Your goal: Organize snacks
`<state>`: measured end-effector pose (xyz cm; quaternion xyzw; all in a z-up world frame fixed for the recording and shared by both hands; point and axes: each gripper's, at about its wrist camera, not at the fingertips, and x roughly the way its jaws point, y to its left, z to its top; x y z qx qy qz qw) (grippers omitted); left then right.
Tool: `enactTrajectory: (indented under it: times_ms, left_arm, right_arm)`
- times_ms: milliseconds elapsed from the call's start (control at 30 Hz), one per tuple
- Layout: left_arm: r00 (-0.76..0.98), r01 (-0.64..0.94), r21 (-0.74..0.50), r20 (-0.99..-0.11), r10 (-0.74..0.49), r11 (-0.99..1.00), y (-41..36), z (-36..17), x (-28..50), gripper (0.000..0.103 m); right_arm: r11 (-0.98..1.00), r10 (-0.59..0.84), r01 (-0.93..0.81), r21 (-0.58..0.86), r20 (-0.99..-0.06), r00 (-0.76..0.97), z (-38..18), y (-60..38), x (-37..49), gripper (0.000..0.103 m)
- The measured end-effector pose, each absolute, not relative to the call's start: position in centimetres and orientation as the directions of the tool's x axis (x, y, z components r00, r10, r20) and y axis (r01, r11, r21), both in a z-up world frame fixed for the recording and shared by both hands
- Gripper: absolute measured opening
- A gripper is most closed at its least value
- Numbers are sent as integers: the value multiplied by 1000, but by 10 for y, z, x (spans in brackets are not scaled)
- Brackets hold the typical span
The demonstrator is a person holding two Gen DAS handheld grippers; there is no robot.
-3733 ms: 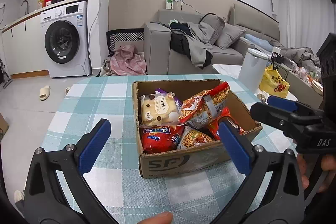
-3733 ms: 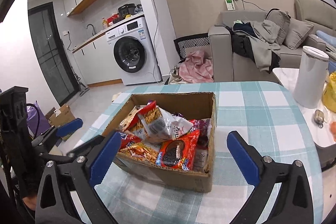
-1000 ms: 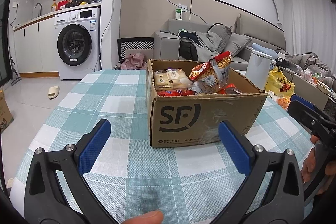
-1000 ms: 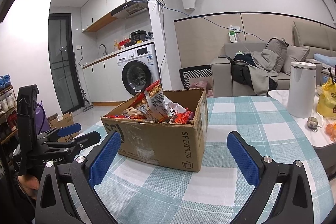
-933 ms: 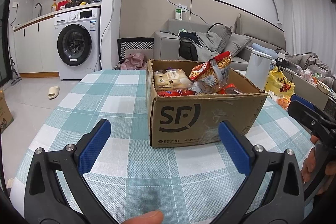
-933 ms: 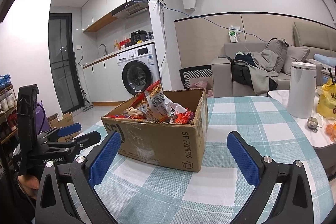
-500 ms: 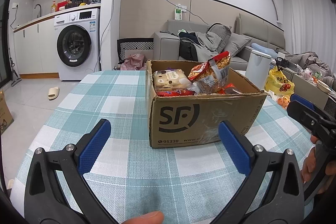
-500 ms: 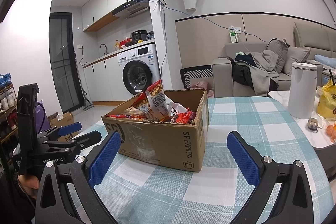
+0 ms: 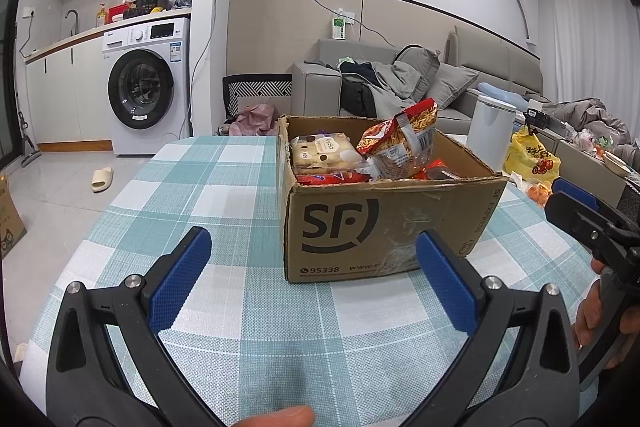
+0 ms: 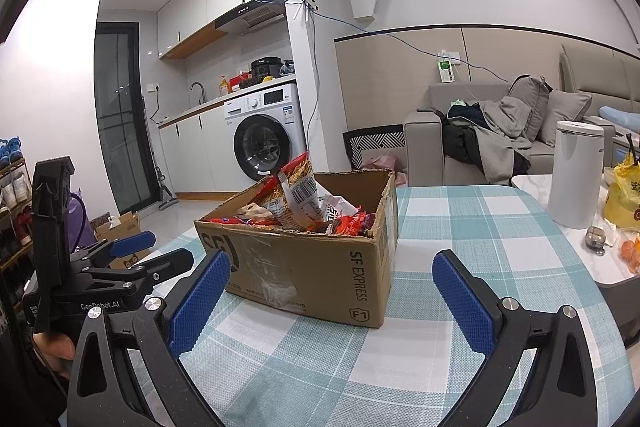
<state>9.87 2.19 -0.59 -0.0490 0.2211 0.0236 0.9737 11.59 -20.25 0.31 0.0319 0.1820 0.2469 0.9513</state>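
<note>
A brown SF cardboard box (image 9: 384, 223) full of snack packets stands on the checked tablecloth (image 9: 224, 195). A cream biscuit pack (image 9: 320, 153) and an upright red noodle bag (image 9: 404, 143) stick out of it. My left gripper (image 9: 312, 283) is open and empty, low over the cloth in front of the box. My right gripper (image 10: 328, 295) is open and empty, facing the box's (image 10: 312, 267) right front corner. Each gripper shows in the other's view, at the right edge of the left wrist view (image 9: 592, 227) and the left edge of the right wrist view (image 10: 132, 259).
A white canister (image 10: 576, 175), a yellow bag (image 10: 624, 203) and small items sit on a side table to the right. A washing machine (image 9: 144, 91) and a sofa (image 9: 400, 87) stand behind the table.
Compared with 3.7 s ago, both grippers have dropped low to the table, so the box now shows side on. In the last second almost nothing has moved.
</note>
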Motion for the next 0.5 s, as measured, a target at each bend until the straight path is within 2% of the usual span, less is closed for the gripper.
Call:
enactTrajectory:
  times_ms: [500]
  left_arm:
    - [903, -64, -90, -430, 19, 994, 22, -5, 100, 102]
  right_arm:
    - [876, 481, -459, 148, -330, 812, 3, -201, 116, 103]
